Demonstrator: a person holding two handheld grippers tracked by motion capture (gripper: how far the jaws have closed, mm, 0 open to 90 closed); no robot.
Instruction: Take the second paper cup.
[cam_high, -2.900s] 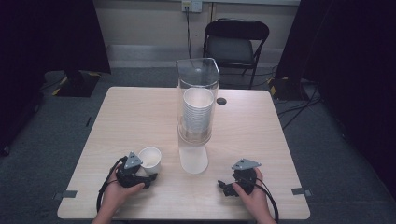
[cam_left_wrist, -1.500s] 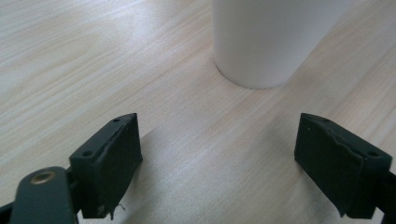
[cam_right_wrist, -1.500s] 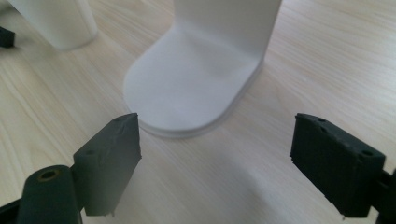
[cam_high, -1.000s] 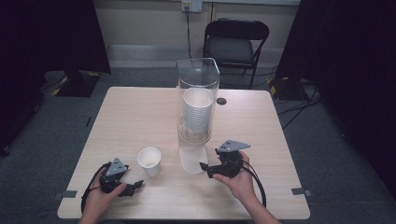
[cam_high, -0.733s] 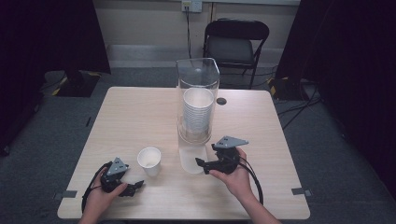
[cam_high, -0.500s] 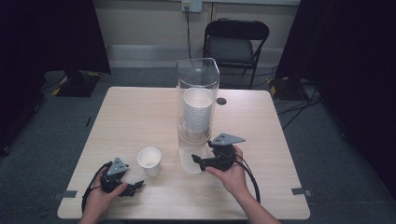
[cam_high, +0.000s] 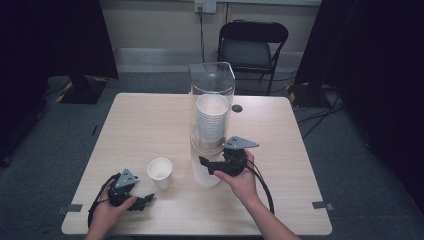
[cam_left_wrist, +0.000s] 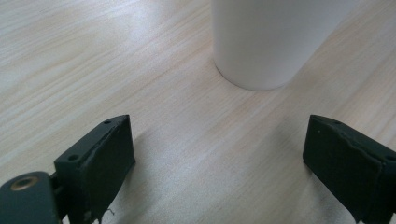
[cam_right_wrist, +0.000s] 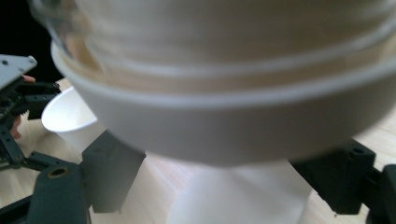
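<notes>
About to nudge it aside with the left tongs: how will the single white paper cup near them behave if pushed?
The single white paper cup looks thin-walled and empty, so probably very light. Standing upright on the smooth wooden table, it would likely slide, or tip if pushed near its rim. A hard squeeze could crumple it.

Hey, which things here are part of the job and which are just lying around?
In use: cup dispenser; cup stack; bottom cup between the right gripper's jaws; loose cup; left gripper, open.
Lying about: chair; black disc; tape.
</notes>
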